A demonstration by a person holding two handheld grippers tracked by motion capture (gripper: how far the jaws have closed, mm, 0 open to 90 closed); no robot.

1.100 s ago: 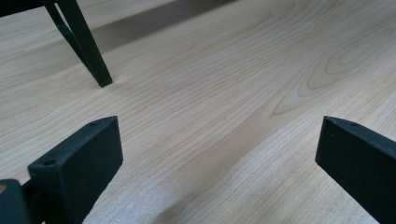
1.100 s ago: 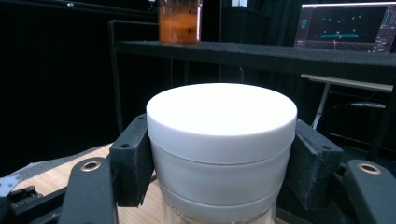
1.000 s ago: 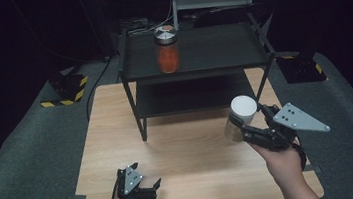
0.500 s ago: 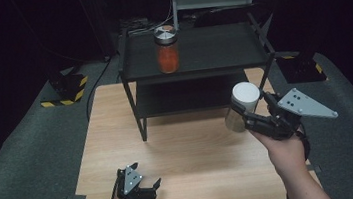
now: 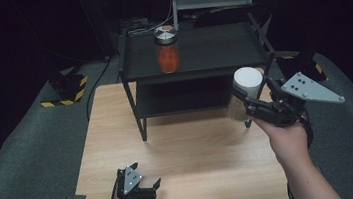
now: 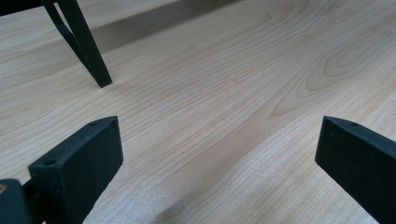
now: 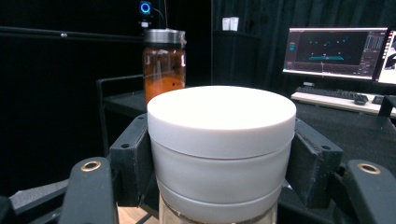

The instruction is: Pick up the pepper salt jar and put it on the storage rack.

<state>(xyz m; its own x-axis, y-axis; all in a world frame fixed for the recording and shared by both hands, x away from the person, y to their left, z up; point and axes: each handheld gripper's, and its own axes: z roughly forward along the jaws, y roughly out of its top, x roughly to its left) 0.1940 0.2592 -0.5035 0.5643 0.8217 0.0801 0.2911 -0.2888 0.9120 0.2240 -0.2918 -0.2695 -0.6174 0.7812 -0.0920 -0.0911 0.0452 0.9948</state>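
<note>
Right gripper [image 5: 242,103]: in the high view we see it held up off the table at the right, just in front of the shelf's right end; its jaws are clamped on the white-lidded jar [image 5: 245,93], one on each side just under the lid.
White-lidded jar: upright, clear of the wooden table [image 5: 189,143]; in the right gripper view its white lid [image 7: 221,122] sits between the two black jaws, which press against its sides; a clear body shows below the lid.
Left gripper [image 5: 152,189]: low at the table's near left edge in the person's hand; its jaws stand wide apart with nothing between them; in the left gripper view we see bare wood grain between them.
Black shelf unit [image 5: 195,57]: stands on the far half of the table; one of its legs [image 6: 86,46] shows in the left gripper view.
Orange jar [image 5: 167,50]: upright on the shelf's top, metal lid on, well apart from the held jar.
Monitor [image 7: 334,51]: lit, in the background of the right gripper view.
</note>
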